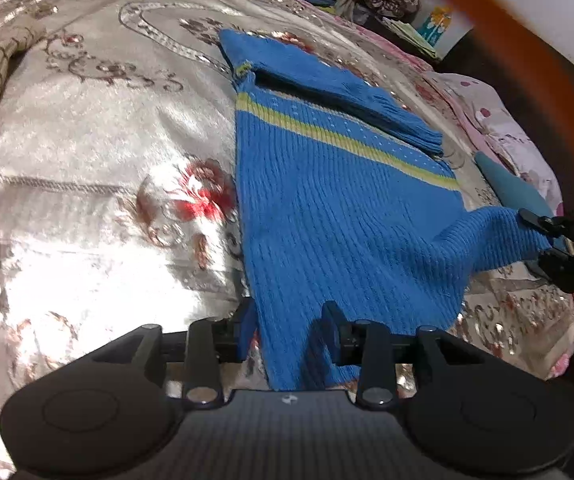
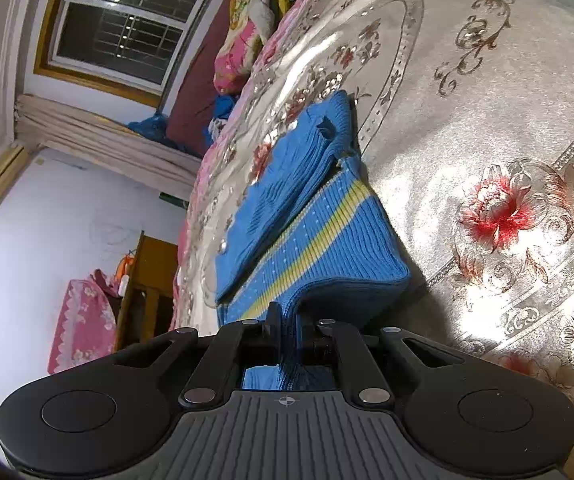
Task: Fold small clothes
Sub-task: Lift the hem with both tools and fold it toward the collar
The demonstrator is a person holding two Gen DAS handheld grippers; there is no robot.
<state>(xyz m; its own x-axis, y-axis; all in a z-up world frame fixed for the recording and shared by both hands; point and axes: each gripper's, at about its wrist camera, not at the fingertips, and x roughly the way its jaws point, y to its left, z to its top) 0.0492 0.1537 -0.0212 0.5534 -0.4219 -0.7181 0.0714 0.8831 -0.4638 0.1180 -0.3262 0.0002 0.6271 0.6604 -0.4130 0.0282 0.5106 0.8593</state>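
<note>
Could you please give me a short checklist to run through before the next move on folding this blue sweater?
1. Right gripper clamped on the blue knit sweater: ok, fabric is pinched between its closed fingers.
2. Left gripper clear of the fabric: cannot tell; its jaws are apart with the hem between them, pads not visibly pressing.
3. Sleeve folded across the body above the yellow stripe: ok.
4. Sweater lying flat: not ok, the corner in the right gripper is lifted off the bedspread.
5. Left folded edge straight: ok, it runs cleanly down the bedspread.
6. Room beside the sweater: ok, no loose items on the near bedspread.
</note>
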